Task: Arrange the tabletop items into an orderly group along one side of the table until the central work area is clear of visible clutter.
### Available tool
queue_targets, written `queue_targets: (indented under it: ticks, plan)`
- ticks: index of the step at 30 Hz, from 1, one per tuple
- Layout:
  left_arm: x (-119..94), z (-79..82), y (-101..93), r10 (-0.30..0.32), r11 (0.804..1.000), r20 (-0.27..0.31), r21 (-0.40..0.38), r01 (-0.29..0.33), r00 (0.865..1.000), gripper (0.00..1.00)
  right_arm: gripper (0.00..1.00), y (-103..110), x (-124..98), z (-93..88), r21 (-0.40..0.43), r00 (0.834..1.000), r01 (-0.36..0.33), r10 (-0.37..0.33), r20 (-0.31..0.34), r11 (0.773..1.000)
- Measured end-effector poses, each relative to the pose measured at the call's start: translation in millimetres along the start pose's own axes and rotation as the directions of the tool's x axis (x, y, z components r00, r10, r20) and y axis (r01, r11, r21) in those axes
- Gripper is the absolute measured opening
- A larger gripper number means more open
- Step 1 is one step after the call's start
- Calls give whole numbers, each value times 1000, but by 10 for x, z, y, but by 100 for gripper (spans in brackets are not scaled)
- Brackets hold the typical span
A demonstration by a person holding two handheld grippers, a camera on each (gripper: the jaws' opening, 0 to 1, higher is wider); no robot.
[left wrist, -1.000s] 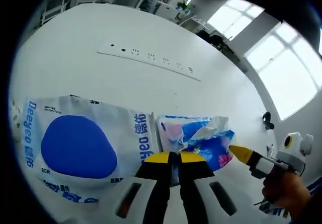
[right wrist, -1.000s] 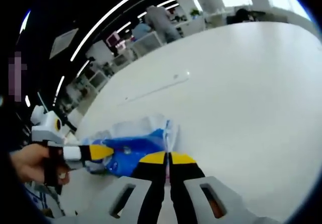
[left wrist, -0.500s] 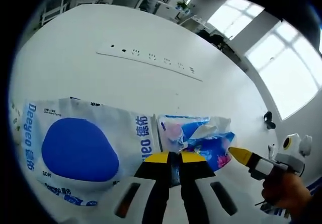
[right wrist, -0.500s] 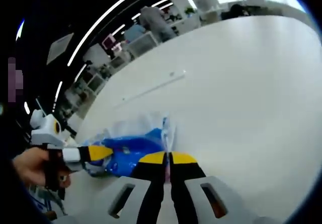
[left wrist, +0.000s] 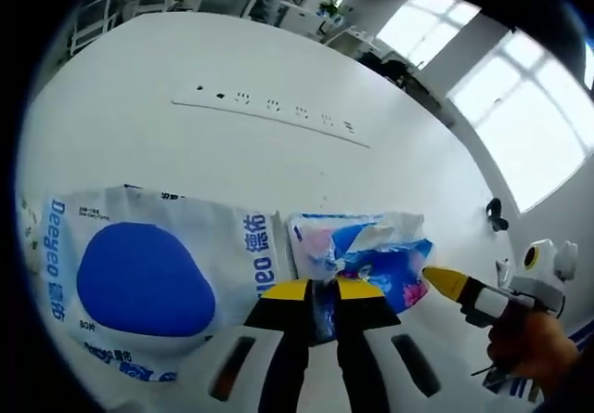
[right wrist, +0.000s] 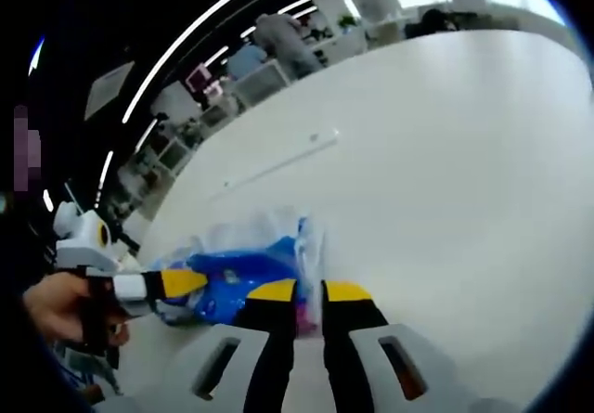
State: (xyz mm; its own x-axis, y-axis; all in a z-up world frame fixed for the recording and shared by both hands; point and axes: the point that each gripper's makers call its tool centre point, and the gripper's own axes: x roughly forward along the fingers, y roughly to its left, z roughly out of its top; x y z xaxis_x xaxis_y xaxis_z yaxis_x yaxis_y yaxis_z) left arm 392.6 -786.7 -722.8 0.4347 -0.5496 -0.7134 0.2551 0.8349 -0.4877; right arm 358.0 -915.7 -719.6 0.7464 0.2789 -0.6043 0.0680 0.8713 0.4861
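Observation:
A small blue and pink tissue pack (left wrist: 371, 260) lies on the white table (left wrist: 139, 107), right beside a large white pack with a blue oval (left wrist: 144, 278). My left gripper (left wrist: 313, 292) is at the small pack's near edge, jaws shut on its crumpled plastic. My right gripper (left wrist: 444, 281), held in a hand, touches the pack's right end. In the right gripper view the small pack (right wrist: 246, 274) lies just ahead; my right gripper (right wrist: 308, 292) has its jaws slightly parted with the pack's edge in the gap. The left gripper (right wrist: 181, 281) comes in from the left against the pack.
A row of sockets (left wrist: 278, 111) is set into the table further out, also seen as a socket strip (right wrist: 278, 162). A small black object (left wrist: 495, 213) sits near the table's right edge. Chairs, desks and people stand beyond the far edge.
My right gripper's jaws, shut before, have parted a little at the pack's edge. The left gripper and both packs have stayed put.

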Motion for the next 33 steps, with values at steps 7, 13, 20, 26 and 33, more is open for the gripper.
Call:
queue_targets:
  ticks: [7,13,20,26,33]
  plan:
    - [-11,6,-2,6,1000,0,8,-6,1000,9,14,-22,-9,-11,-5,1000,12,-12,-5,1000]
    - [-23,-5,-33,3,1000,-4,24,-3,1000,12,17,-21,-18,18,-14,1000,15,-15,2,1000]
    - [-70,12,-35,7,999,-2,42,-7,1000,16,19,-3,-44,91,-25,1000,16,-16,15,1000]
    - [-138,21,-26,7,997,3,75,-7,1000,22,22,24,-83,161,-35,999,14,-13,33,999]
    - [-244,68,-65,-4,991,42,131,-1,999,28,29,7,-135,128,-54,999,21,-20,25,998]
